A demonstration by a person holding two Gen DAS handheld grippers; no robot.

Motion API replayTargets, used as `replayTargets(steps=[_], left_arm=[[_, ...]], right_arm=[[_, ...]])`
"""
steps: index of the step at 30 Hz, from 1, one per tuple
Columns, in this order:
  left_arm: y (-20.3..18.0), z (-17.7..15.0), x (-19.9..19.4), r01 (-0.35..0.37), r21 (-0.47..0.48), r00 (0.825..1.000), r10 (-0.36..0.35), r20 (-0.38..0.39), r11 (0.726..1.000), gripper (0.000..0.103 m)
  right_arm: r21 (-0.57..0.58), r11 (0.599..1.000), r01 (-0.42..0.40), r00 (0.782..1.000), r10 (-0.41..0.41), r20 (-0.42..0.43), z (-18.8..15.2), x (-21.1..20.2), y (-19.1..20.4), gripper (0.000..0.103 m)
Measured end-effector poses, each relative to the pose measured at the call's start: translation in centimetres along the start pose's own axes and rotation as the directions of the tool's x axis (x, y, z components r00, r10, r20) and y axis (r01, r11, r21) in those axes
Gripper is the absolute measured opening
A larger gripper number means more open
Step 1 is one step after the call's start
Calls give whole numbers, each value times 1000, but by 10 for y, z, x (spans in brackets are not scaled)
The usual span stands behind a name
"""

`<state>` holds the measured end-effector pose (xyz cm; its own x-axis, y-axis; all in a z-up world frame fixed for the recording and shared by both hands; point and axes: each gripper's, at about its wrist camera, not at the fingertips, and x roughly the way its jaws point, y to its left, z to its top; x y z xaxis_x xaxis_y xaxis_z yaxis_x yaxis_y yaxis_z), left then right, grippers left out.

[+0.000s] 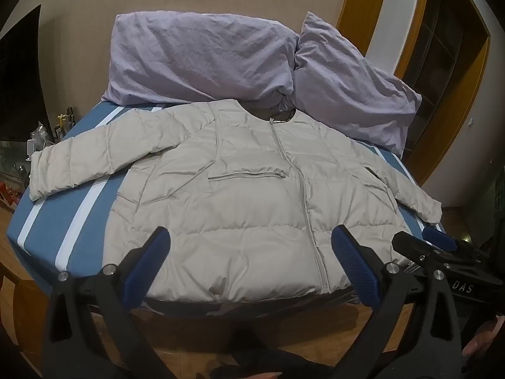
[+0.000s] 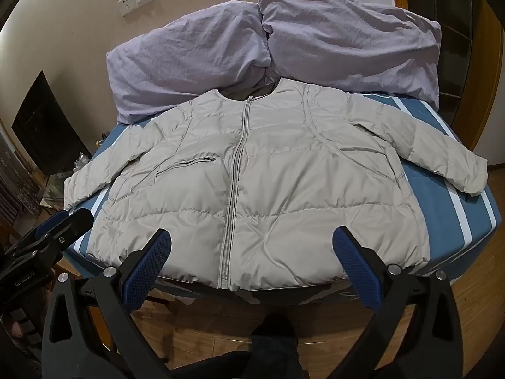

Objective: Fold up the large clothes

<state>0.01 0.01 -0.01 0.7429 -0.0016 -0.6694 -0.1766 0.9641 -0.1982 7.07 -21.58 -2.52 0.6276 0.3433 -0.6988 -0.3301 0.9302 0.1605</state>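
A pale beige puffer jacket (image 1: 240,195) (image 2: 284,173) lies flat on the bed, front up and zipped, collar toward the pillows and both sleeves spread sideways. Its hem hangs at the bed's near edge. My left gripper (image 1: 251,237) hovers open just short of the hem, left of the zip, with nothing between its blue pads. My right gripper (image 2: 252,235) hovers open in the same way over the hem near the zip. Each gripper shows in the other's view: the right gripper (image 1: 423,241) at the right, the left gripper (image 2: 63,224) at the left. Neither touches the jacket.
The bed has a blue sheet with white stripes (image 1: 53,221) (image 2: 442,195). Two lilac pillows (image 1: 202,57) (image 2: 347,38) lean on the wall behind the collar. Wooden floor (image 2: 205,325) lies below the bed edge. A person's dark leg (image 2: 274,341) stands there. Clutter (image 1: 47,132) sits left of the bed.
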Motion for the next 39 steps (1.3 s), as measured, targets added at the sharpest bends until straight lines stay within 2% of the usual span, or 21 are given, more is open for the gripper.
replayTargets(steps=[39], left_arm=[[0,0,1,1,-6,1000,-1,-11,1000,101]], right_arm=[[2,1000,-1,1000,1,-1,2,3,0,102]])
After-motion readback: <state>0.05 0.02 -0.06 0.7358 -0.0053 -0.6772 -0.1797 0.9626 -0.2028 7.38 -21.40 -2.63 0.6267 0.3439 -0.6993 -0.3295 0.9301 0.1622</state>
